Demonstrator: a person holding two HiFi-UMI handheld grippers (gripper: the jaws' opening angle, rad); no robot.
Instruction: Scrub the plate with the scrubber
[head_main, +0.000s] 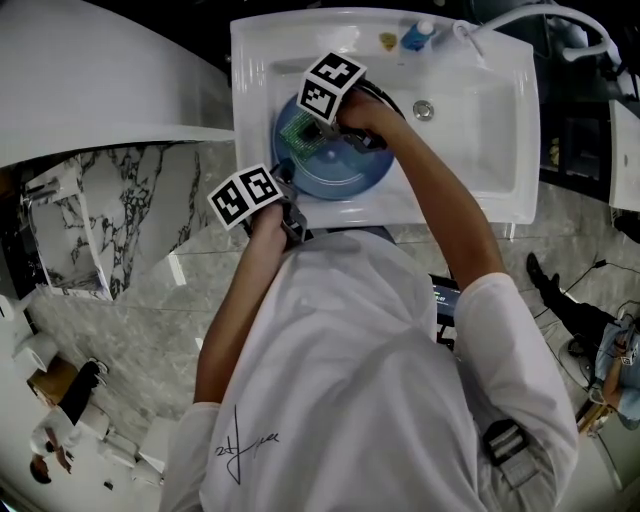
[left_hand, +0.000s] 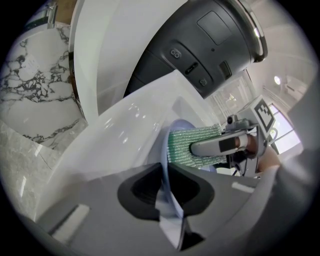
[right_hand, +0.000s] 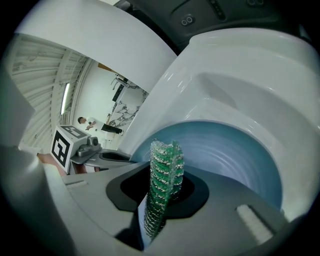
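A blue plate (head_main: 350, 178) stands tilted in the white sink (head_main: 480, 120). My left gripper (head_main: 284, 200) is shut on the plate's near-left rim (left_hand: 165, 167), which runs edge-on between its jaws (left_hand: 167, 192). My right gripper (head_main: 308, 130) is shut on a green mesh scrubber (head_main: 297, 140) and holds it flat against the plate's upper-left face. In the right gripper view the scrubber (right_hand: 164, 170) stands edge-on between the jaws (right_hand: 162, 200), with the plate (right_hand: 235, 155) just behind it. The left gripper view shows the scrubber (left_hand: 192, 142) lying on the plate.
The sink's drain (head_main: 424, 109) lies right of the plate. A blue bottle (head_main: 415, 38) and a small yellow item (head_main: 388, 41) sit on the back ledge by the white faucet (head_main: 530, 20). A curved white tub rim (head_main: 100, 80) stands at the left.
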